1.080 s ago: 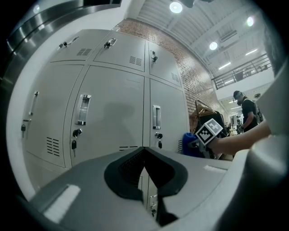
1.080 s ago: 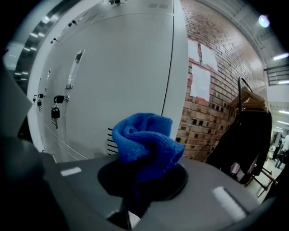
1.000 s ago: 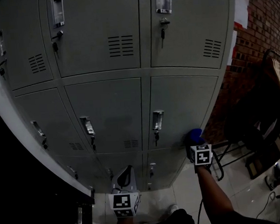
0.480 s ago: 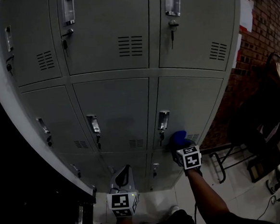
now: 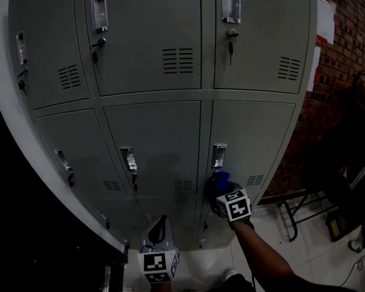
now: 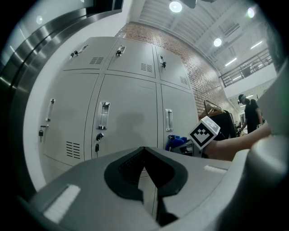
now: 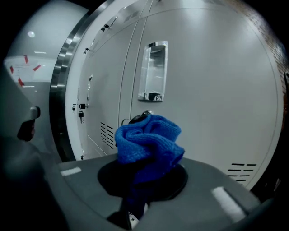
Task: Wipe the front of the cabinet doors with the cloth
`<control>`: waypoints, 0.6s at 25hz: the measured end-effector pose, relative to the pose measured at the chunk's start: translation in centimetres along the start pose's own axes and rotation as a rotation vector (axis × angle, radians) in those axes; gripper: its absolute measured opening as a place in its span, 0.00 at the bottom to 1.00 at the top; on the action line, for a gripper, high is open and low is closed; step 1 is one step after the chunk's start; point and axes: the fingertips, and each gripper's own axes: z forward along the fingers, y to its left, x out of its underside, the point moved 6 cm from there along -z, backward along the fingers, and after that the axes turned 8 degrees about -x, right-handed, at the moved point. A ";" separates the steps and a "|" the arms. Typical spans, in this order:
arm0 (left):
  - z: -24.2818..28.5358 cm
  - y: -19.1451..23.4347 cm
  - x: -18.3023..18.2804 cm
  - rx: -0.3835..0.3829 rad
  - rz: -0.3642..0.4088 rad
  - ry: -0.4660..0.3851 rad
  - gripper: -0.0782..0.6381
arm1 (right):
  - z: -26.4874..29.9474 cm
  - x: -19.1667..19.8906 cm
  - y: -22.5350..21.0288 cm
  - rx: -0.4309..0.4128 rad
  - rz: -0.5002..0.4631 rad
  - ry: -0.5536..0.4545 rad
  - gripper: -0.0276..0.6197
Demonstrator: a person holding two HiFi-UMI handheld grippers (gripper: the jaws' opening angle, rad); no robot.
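Grey metal locker doors (image 5: 251, 137) fill the head view. My right gripper (image 5: 220, 191) is shut on a bunched blue cloth (image 5: 219, 181) and holds it against the lower right door, just below that door's recessed handle (image 5: 218, 155). In the right gripper view the cloth (image 7: 146, 144) hides the jaw tips (image 7: 142, 173), and it sits below the handle (image 7: 153, 71) and over a key (image 7: 140, 118). My left gripper (image 5: 158, 225) hangs low in front of the bottom lockers, shut and holding nothing (image 6: 144, 155). The cloth (image 6: 177, 142) also shows in the left gripper view.
A red brick wall (image 5: 346, 66) stands right of the lockers. Dark metal chair frames (image 5: 301, 211) crowd the floor at the right. White tiled floor (image 5: 198, 264) lies below the lockers. A person (image 6: 250, 113) stands far off in the left gripper view.
My right gripper has carried the cloth leftward across the lower right door, from its right side to just under the handle. The left gripper has barely moved.
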 end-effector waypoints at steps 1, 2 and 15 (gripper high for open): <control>0.0 0.0 0.0 0.000 0.001 0.000 0.13 | 0.1 0.0 0.1 -0.009 0.009 -0.005 0.13; -0.1 -0.1 0.0 0.000 0.001 0.001 0.13 | 0.1 -0.1 0.3 -0.016 0.016 -0.009 0.13; 1.3 -3.1 0.0 0.076 0.015 0.007 0.13 | -7.1 1.7 -0.8 0.032 0.044 -0.100 0.13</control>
